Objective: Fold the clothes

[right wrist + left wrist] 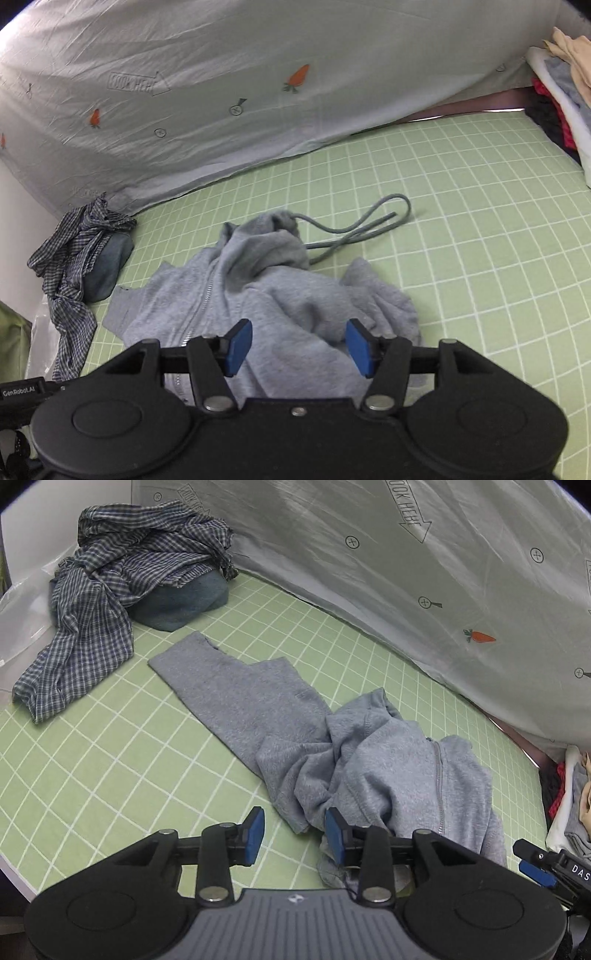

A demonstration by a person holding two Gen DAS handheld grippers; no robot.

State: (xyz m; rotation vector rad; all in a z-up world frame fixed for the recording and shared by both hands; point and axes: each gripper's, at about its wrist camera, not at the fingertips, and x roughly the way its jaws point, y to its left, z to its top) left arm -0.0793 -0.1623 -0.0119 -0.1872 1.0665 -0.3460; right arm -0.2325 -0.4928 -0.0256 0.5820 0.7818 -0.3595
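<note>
The hoodie (pixel 388 760) lay crumpled on the green grid tabletop (pixel 110 768), one sleeve (pixel 236 694) stretched flat toward the far-left pile, where a plaid shirt (pixel 96 602) sat over a blue garment (pixel 184 602). The left tool (pixel 293 830) hung w/ jaws apart and nothing between the pads, low over the near hem of the bunched body. The right tool (pixel 298 347) was likewise spread wide and empty, poised above the middle of the hoodie (pixel 266 302), just right of the zip (pixel 203 295).

Risks, as I judged them: fabric was layered thick where both tools hovered, so a pinch could take two or three plies at once & lift a lump rather than an edge. A pull on the body w/o pinning the sleeve would likely drag that flat sleeve back into a heap. The drawstring (pixel 369 221) trailed loose and could end up trapped in a fold.

Views differed. Left cam showed the sleeve at full length and the size of the plaid pile; the hood and cord were out of sight there. Right cam showed the hood (pixel 273 229) bunched at the far end, the cord looped past it, and bare tabletop (pixel 480 258) to the right; only the sleeve's cuff end showed.
</note>
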